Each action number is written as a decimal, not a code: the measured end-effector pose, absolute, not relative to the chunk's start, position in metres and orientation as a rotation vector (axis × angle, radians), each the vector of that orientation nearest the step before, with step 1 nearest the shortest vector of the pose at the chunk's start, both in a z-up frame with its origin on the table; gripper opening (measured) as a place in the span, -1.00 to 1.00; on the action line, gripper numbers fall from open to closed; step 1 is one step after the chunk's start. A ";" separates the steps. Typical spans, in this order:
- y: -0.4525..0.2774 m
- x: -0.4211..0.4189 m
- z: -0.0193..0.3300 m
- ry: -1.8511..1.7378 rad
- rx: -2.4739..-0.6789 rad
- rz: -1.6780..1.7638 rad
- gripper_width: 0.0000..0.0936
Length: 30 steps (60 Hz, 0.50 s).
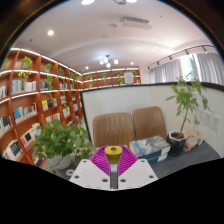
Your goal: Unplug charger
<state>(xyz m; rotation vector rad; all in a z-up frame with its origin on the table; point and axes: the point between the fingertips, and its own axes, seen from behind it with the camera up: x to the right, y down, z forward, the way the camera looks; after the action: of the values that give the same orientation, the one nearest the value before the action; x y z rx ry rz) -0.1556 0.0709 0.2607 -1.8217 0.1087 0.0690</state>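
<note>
From my remote station, the gripper [113, 166] sits low in the view with its two white fingers [91, 173] angled inward, their magenta pads meeting at the tips. A small yellow-green object [113, 151] sits right at the tips, between the pads; both fingers appear closed against it. I cannot confirm from this view that it is the charger, since only its rounded top is visible. I see no socket or cable.

Beyond the fingers, a desk [195, 152] runs off to the right, dark on top. On it, just ahead and to the right of the fingers, lies a stack of blue and white papers or packets [150, 147]. Further right stands a potted plant [184, 112] in a dark pot, upright, with long leaves reaching up in front of the partition.

Behind the desk are two brown chairs [130, 127], side by side, backs upright against a white partition wall [130, 100].

To the left of the fingers is a second leafy plant [60, 137], close to the desk edge. Behind it a tall orange bookshelf [35, 100] runs along the left wall, filled with books and small plants on several levels.

Ceiling lights [108, 62] are on overhead. Curtained windows [185, 70] show at the far right.
</note>
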 end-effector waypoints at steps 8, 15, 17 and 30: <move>0.079 -0.097 0.313 0.083 -1.740 0.008 -0.86; 0.091 -0.049 0.237 0.113 -1.878 -0.009 -0.86; 0.086 -0.041 0.210 0.122 -1.933 -0.001 -0.86; 0.070 -0.015 0.061 0.117 -2.180 0.071 -0.86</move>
<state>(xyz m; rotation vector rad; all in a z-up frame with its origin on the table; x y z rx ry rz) -0.0152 0.0702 0.0614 -2.1798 0.1174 0.0709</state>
